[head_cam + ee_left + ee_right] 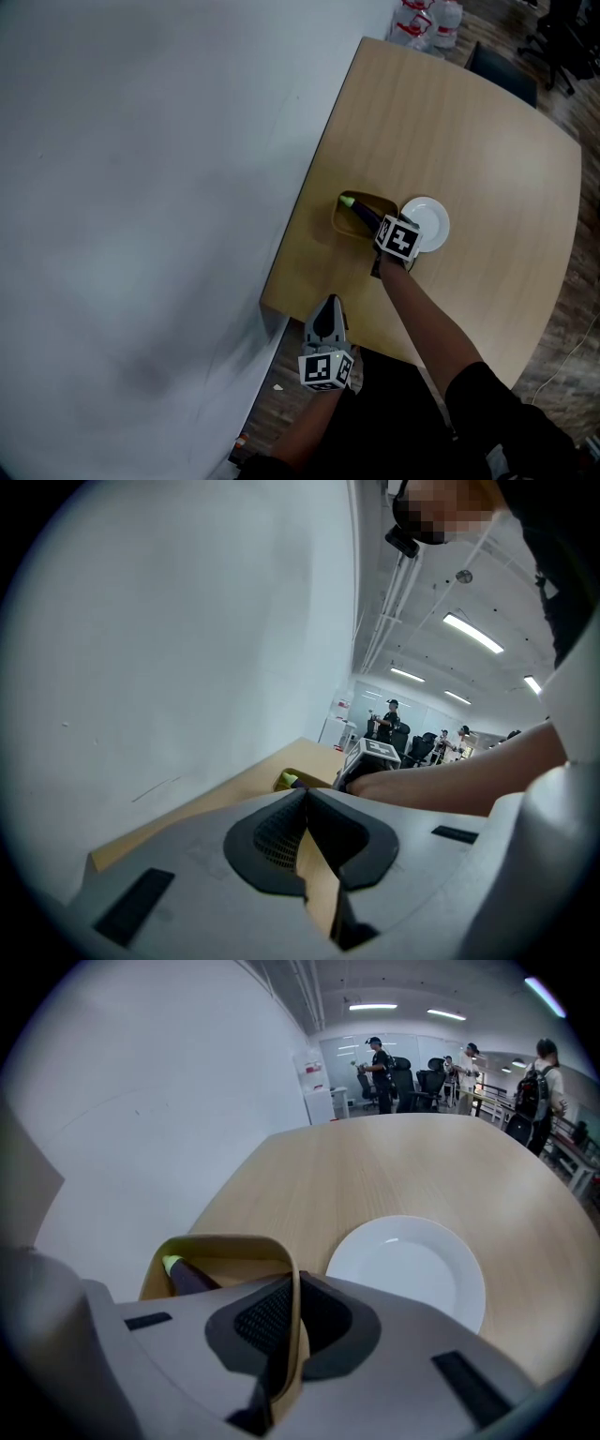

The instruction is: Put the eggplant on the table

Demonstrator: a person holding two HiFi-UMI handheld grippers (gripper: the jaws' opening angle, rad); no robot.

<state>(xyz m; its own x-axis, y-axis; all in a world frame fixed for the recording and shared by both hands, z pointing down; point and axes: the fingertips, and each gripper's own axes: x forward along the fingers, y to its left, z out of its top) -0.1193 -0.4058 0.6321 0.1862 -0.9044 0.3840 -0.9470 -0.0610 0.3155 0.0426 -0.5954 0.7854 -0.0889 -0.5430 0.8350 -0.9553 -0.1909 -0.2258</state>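
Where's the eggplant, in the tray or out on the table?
In: the eggplant lies inside the tan tray, whose wall the right gripper pinches.

Open office: a plain white wall beside a pale wooden tabletop.
Wood-plank floor below, dark office chairs at the far end, long strip lights overhead.

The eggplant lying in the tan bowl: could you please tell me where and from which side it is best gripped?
Probably grip the eggplant by its purple body, from above, claw across its width. It lies inside the bowl, whose walls block a sideways approach. The right claw is shut on the bowl's wall.
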